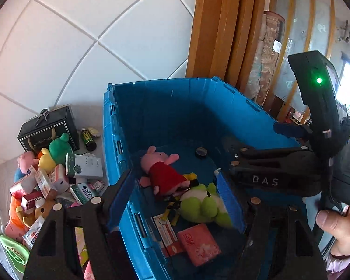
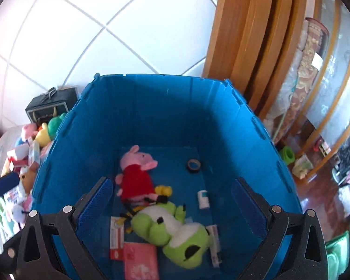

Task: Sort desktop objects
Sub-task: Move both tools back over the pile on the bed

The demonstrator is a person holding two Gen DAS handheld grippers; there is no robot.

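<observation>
I see the pink pig plush [image 2: 137, 175] in its red dress lying soft and floppy on the floor of the hard blue plastic crate [image 2: 256, 140], touching the green frog plush [image 2: 175, 231], beside flat cartons and a black tape roll [image 2: 193, 164]. My right gripper [image 2: 172, 205] hangs above them, jaws apart and empty; my left gripper [image 1: 175, 198] is likewise spread with nothing between its ribbed blue pads.

Daylight was bright from my right, washing out the white wall tiles [image 1: 81, 35] and glaring off the wooden floor [image 2: 319, 200]. The blue bin [image 2: 165, 107] held soft shadow. Edges curved and darkened; details stayed slightly soft.
</observation>
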